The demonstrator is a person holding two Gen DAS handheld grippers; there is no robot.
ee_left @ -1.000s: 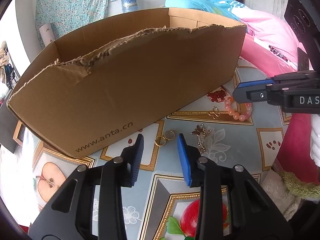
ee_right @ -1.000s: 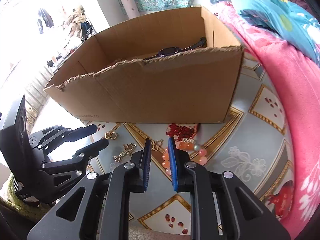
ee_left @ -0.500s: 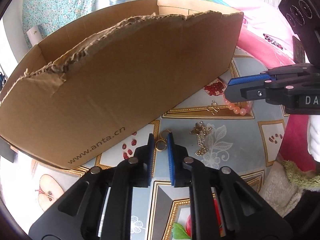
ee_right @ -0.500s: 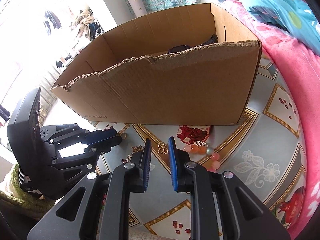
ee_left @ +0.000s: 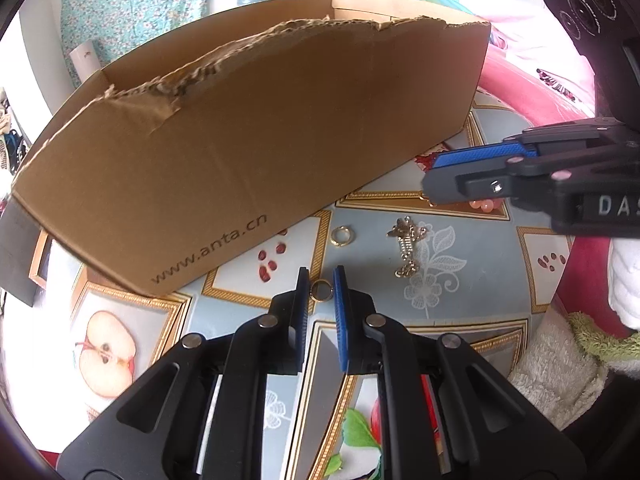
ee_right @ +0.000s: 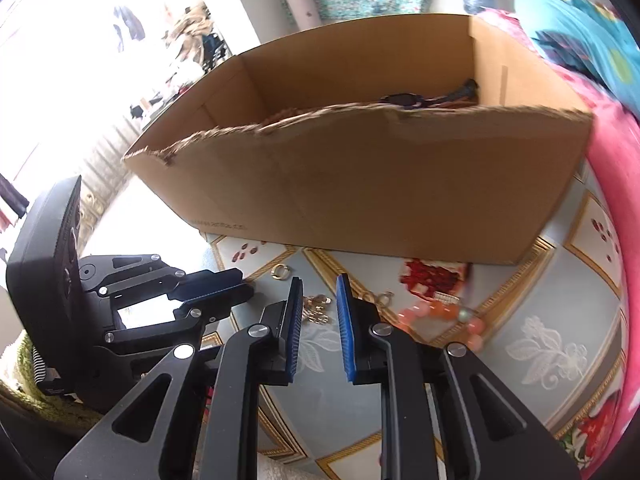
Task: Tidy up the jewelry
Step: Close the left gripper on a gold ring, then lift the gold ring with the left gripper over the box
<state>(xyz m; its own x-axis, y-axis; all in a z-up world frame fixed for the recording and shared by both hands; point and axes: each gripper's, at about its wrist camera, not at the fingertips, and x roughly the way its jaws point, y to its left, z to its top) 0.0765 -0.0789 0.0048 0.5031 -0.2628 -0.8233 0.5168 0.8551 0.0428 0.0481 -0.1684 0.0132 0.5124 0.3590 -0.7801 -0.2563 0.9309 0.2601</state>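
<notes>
The left gripper [ee_left: 321, 280] has closed on one gold ring [ee_left: 321, 290] and lifted it, ready for the cardboard box [ee_left: 280, 120]; the right gripper [ee_right: 319, 294] has opened slightly, holding nothing

Two fisheye views, each looking forward along its own tongs and slightly down onto the patterned counter [ee_left: 460, 320], close above it. Left wrist view: left tongs [ee_left: 321, 280] at bottom centre, facing the long torn wall of the cardboard box [ee_left: 280, 140], right tongs [ee_left: 472, 176] entering from the right edge. Right wrist view: right tongs [ee_right: 318, 292] at bottom centre, same box [ee_right: 380, 188] straight ahead, left tongs [ee_right: 224, 284] at the left. Shared by both: box front, gold ring [ee_left: 341, 236] [ee_right: 281, 271], gold chain [ee_left: 406, 246] [ee_right: 316, 308], counter pattern.
</notes>
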